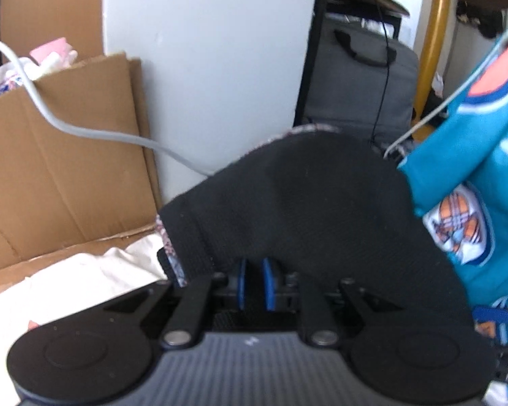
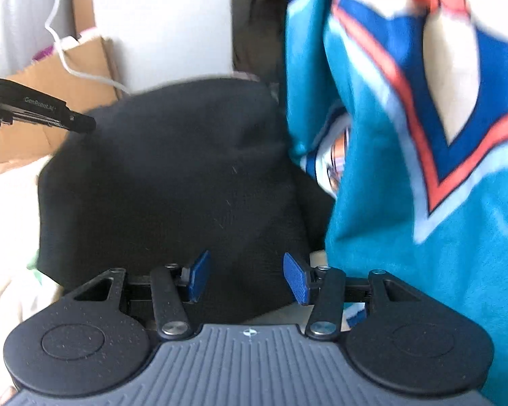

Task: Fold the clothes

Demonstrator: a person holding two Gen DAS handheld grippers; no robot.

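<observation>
Black garment (image 1: pixel 304 209) hangs lifted in front of both cameras, a soft matte knit with a fine ribbed band along one edge and a speckled pink-grey lining showing at its hems. In the left wrist view it rises from the left tool (image 1: pixel 253 284) and arches up and to the right, so its long axis runs diagonally from lower left to upper right, the rounded top edge uppermost. The left tool's blue pads (image 1: pixel 269 282) are drawn close together, clamping a fold of that black fabric between them. In the right wrist view the same garment fills the centre as a broad dome, its top edge level with the tip of the left tool (image 2: pixel 81 123), which grips it at the upper left corner. The right tool (image 2: pixel 247 279) has its blue ridged pads spread wide apart, with black cloth lying between them but not pinched.

Just beside the black piece, on its right, hangs a teal fleece (image 2: pixel 423 169), plush and printed with orange, blue and white shapes, including a basketball motif (image 1: pixel 457 223). Behind stand a brown corrugated cardboard box (image 1: pixel 67 155), a smooth white wall panel (image 1: pixel 213 50), a grey cable (image 1: pixel 84 128) and a grey fabric bag (image 1: pixel 359 88). White cloth (image 1: pixel 84 280) lies below.
</observation>
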